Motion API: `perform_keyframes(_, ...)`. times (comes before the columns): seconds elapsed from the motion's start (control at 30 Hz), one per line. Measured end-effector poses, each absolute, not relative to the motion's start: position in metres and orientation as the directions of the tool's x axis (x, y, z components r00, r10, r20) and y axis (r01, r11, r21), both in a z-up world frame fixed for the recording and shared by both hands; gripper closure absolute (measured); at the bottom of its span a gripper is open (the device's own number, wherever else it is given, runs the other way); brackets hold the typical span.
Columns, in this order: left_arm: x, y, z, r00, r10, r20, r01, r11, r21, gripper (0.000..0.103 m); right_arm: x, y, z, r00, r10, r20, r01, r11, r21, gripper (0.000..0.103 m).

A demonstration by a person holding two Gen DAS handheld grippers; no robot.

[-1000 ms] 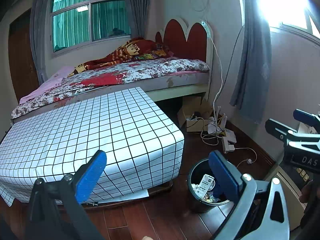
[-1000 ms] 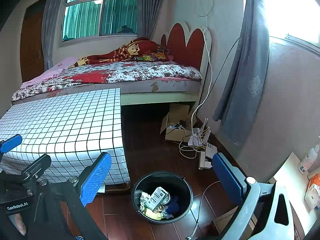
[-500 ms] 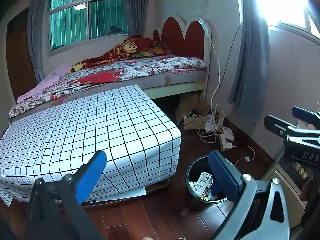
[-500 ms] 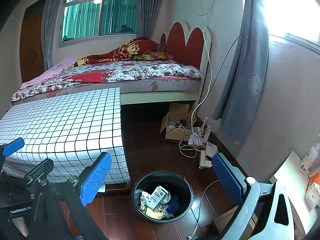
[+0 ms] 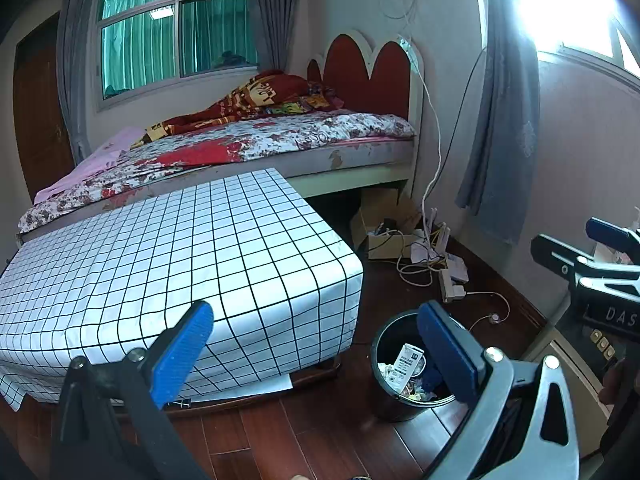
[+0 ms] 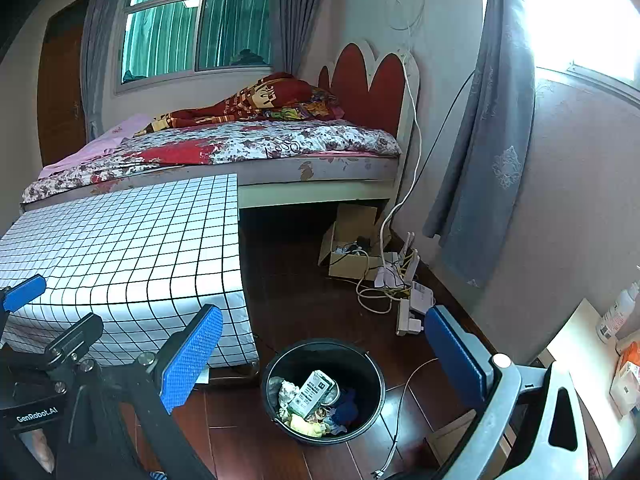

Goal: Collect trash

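Left gripper [image 6: 24, 320] reads "GenRobot.AI"; right gripper [image 5: 600, 248] shows "DAS".

Black tongs [image 6: 320, 354] (blue pads [image 6: 191, 356])

upright black bin [image 6: 374, 376], trash [image 6: 312, 394] inside

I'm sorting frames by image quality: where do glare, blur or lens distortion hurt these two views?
Left wrist view: the right-hand window is blown out white, with flare spilling over the curtain; fisheye bends the walls. Right wrist view: the same window is overexposed, yet the trash bin and its contents stay sharp; edges darken in both.
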State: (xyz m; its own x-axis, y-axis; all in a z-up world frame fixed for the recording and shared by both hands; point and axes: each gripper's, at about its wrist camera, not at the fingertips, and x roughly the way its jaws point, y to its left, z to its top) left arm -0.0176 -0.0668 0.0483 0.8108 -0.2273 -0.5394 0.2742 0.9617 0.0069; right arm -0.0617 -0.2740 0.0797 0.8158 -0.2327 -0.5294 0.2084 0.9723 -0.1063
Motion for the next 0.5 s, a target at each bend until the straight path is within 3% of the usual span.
perform_keyframes(0.5, -0.0164, -0.0686, 0.0469, 0.81, -0.226, -0.541, 0.274, 0.962, 0.008, 0.001, -0.0634, -0.2718, 0.0768, 0.809, -0.236, -0.538, 0.213, 0.971, -0.106, 0.001)
